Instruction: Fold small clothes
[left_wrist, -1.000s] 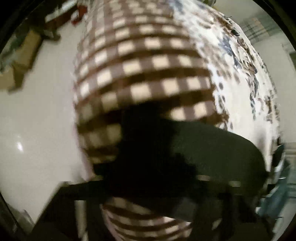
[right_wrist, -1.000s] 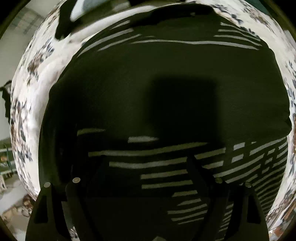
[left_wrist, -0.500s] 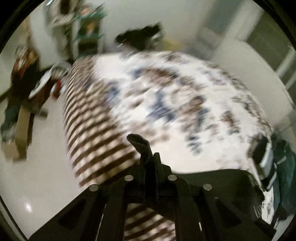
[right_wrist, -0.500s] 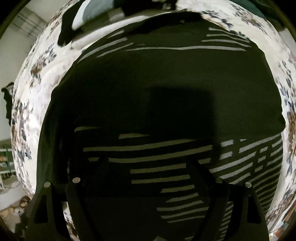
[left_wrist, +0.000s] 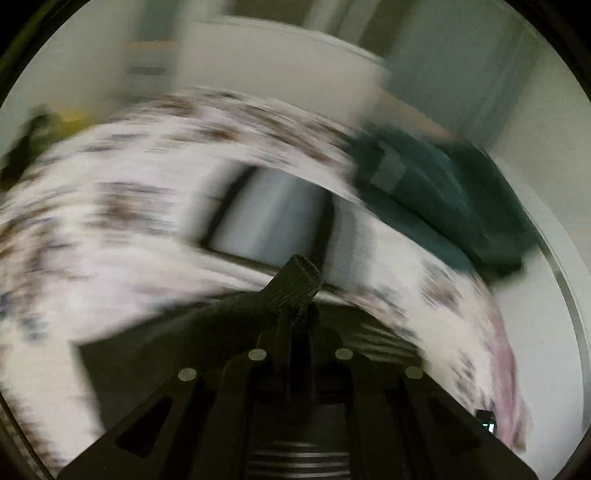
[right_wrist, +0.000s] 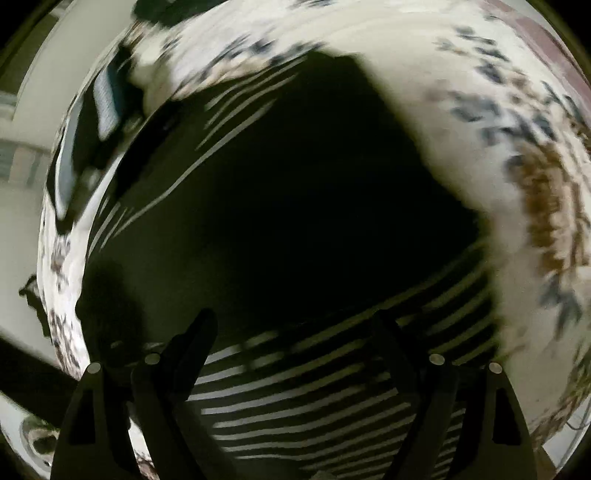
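- Since a second ago: left gripper (left_wrist: 299, 314) has gone from hovering over the checked cover to pinching a corner of the dark striped garment (right_wrist: 295, 221) and lifting it; left view is now swinging toward the far side of the bed, heavy blur.
- Right gripper (right_wrist: 295, 332) has slid across the garment; dark patch now reads diagonal in its view instead of square.
- Garment is lying spread on the floral bedsheet (right_wrist: 461, 110), dark body in the middle, white-striped bands at both ends.
- Left fingers are pressed together on a fold of knit fabric (left_wrist: 295, 277), which is poking up past the tips.
- Right fingers are spread wide, nothing between them, pointing steeply down over the near striped band.
- Key relation: pinched corner is on the left hand's side, rest of the cloth trails below and behind it; the cloth's long run goes from near band to far band in the right view. Left hand looks like the one carrying the fold over; right is placed to pin or catch.
- Hard to make out: where the lifted edge ends, the grey panel (left_wrist: 269, 218) and teal bundle (left_wrist: 443, 192) on the bed (both smeared), and whether right tips are touching cloth.
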